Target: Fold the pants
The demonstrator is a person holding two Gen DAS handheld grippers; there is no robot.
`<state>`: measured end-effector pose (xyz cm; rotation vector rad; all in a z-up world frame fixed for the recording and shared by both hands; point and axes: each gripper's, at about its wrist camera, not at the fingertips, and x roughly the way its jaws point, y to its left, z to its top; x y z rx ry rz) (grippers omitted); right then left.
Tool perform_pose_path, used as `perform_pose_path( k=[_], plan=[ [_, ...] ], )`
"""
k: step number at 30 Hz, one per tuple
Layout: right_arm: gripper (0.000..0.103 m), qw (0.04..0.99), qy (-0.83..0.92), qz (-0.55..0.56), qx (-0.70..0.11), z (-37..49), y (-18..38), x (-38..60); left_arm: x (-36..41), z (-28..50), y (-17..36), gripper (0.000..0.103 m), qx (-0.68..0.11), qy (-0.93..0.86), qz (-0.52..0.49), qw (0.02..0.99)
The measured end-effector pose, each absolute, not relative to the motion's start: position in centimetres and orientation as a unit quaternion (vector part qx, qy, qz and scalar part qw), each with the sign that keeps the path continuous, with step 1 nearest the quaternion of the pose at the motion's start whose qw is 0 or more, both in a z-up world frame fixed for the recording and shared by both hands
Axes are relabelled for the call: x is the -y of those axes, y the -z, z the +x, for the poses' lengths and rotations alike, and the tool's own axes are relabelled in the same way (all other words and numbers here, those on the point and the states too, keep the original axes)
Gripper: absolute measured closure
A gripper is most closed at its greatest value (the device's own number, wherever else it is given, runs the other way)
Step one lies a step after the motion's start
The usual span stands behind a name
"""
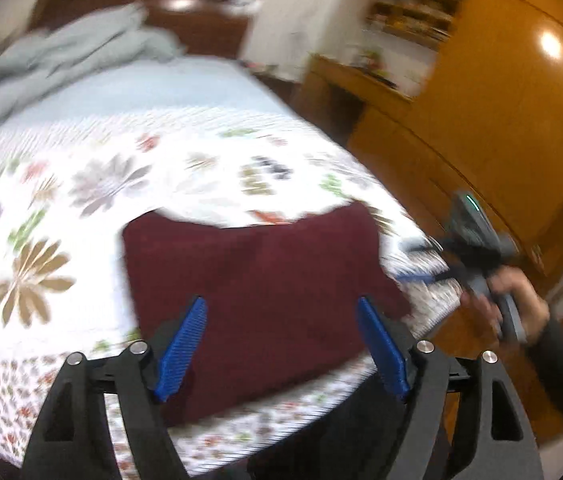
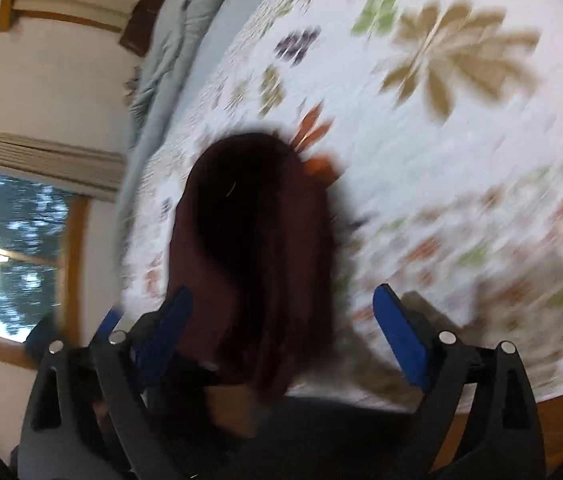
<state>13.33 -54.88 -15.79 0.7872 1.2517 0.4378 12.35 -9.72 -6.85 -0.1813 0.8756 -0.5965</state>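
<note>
Lying folded at centre frame on the quilt (image 1: 61, 184), the pants (image 1: 257, 280) look done, left gripper (image 1: 281, 344) and right gripper (image 2: 281, 332) both wide open, empty; next, just tidying.

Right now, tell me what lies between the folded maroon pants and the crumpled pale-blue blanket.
In the left wrist view, only flowered white quilt and plain light-blue sheet lie between the folded maroon pants and the crumpled pale-blue blanket.
</note>
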Motion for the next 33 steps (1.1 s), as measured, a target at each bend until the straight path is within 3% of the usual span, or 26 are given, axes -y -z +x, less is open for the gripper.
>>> perform_pose_path(
  k=[6,11,13,14,15,21,26,28,31,33],
  plan=[
    [0.011,0.707,-0.206,0.383,-0.558,13.6,16.7,52.1,3.4,17.5,11.1,0.025,-0.474,0.204,-0.172,0.839],
    [0.012,0.693,-0.201,0.352,-0.596,15.0,16.8,50.0,2.2,17.3,12.6,0.025,-0.472,0.202,-0.164,0.843],
    [0.036,0.697,-0.186,0.332,-0.608,15.1,16.5,49.3,2.0,17.0,13.0,0.025,-0.472,0.204,-0.161,0.842],
    [0.067,0.701,-0.184,0.322,-0.609,15.3,16.2,49.1,1.8,16.9,13.0,0.025,-0.470,0.205,-0.160,0.843],
    [0.080,0.703,-0.182,0.314,-0.612,15.6,15.6,48.9,1.5,16.8,12.9,0.025,-0.466,0.207,-0.160,0.845],
    [0.083,0.716,-0.183,0.239,-0.630,16.8,11.1,46.0,1.2,17.2,12.4,0.025,-0.444,0.225,-0.184,0.847],
    [0.084,0.776,-0.259,0.203,-0.538,15.2,4.8,43.9,1.9,17.2,12.3,0.025,-0.431,0.242,-0.206,0.844],
    [0.084,0.778,-0.254,0.225,-0.529,13.6,7.1,46.3,2.2,17.2,12.6,0.025,-0.435,0.239,-0.203,0.844],
    [0.086,0.748,-0.162,0.295,-0.572,11.0,16.6,52.2,2.7,17.4,13.5,0.025,-0.445,0.237,-0.198,0.841],
    [0.083,0.745,-0.161,0.336,-0.554,10.2,18.4,53.7,3.1,17.7,13.6,0.025,-0.446,0.236,-0.196,0.841]
  ],
)
